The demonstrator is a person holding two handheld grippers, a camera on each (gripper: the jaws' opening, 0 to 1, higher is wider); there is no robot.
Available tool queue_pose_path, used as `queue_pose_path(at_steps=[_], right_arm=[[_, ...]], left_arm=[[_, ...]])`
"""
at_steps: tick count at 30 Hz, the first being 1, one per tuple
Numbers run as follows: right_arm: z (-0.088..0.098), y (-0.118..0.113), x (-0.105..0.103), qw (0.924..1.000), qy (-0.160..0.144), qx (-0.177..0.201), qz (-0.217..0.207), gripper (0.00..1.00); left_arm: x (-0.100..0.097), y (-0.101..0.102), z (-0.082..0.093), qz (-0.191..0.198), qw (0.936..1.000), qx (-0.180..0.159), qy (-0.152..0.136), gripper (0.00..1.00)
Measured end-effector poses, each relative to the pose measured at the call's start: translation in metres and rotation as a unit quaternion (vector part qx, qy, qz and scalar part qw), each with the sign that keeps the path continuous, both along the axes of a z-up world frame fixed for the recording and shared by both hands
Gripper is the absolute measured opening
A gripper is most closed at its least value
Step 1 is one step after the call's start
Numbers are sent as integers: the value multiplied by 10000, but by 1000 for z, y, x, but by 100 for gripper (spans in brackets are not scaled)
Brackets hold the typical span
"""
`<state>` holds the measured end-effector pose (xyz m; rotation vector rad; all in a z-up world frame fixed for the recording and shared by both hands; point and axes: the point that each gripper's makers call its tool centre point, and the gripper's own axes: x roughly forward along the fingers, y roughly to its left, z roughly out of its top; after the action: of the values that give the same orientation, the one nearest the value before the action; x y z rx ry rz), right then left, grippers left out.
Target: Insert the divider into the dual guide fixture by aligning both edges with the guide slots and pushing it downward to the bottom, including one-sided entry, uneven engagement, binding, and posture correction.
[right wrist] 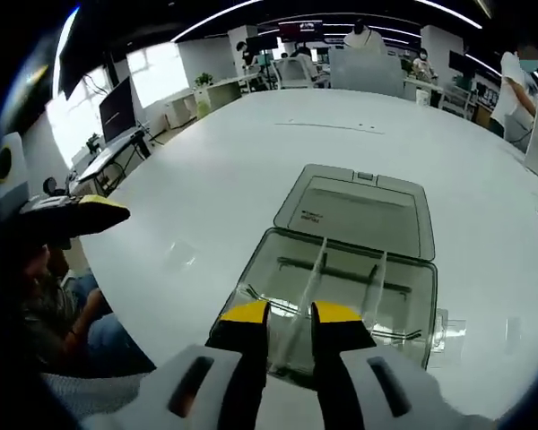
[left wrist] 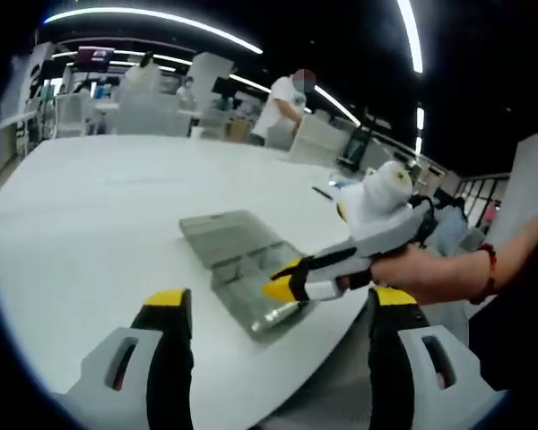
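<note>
In an open office, a clear lidded box (right wrist: 354,269) lies open at the near edge of a white bench (right wrist: 233,161). The right tongs (right wrist: 291,315) clench a transparent divider (right wrist: 307,285) standing in the box; the left tongs (left wrist: 282,309) hang released nearby.
</note>
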<state>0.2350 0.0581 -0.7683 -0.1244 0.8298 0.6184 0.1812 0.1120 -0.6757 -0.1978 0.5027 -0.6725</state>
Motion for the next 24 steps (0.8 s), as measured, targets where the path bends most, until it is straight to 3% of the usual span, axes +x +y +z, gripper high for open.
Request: queue_pose_path(at_steps=[9, 24], right_arm=[[25, -20, -5, 9982, -147, 555, 188, 16], [39, -57, -7, 9947, -230, 946, 322, 19]], left_arm=[[-3, -38, 2, 91, 9998, 178, -66, 80], [1, -75, 3, 135, 9989, 430, -153, 80]])
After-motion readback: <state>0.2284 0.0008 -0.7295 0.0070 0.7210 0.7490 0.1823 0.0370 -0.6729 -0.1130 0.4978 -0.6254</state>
